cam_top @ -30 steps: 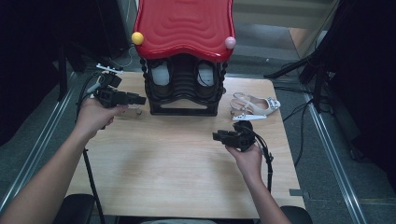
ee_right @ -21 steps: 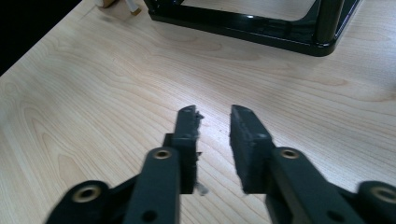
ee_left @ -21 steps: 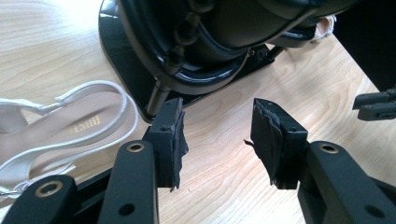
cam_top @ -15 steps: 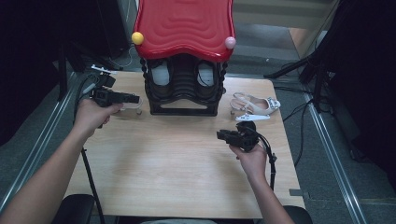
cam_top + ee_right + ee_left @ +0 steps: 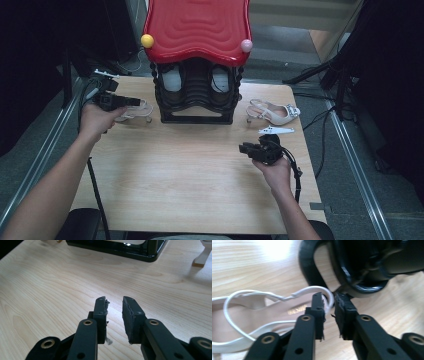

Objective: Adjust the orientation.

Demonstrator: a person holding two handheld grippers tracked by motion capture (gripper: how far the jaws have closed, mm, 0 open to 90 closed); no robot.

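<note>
A white strappy sandal (image 5: 136,113) (image 5: 262,312) lies on the wooden table (image 5: 190,175), just left of the black shoe rack (image 5: 197,107) (image 5: 362,277). My left gripper (image 5: 134,102) (image 5: 328,297) is down on it. Its jaws have just been closing, and the sandal's thin heel strap (image 5: 330,298) is pinched between their tips. My right gripper (image 5: 243,148) (image 5: 115,300) hovers low over bare wood at the right. Its jaws have narrowed a little but stand open with nothing between them.
The rack has a red wavy roof (image 5: 197,27) and holds two pale shoes (image 5: 172,80). A second white heeled sandal (image 5: 272,114) (image 5: 203,255) lies right of the rack, with a small white flat piece (image 5: 276,130) in front of it. Cables trail along the table's sides.
My left hand has sunk a little onto the sandal beside the rack, and more of the sandal now shows. The right hand has drifted slightly to the right.
</note>
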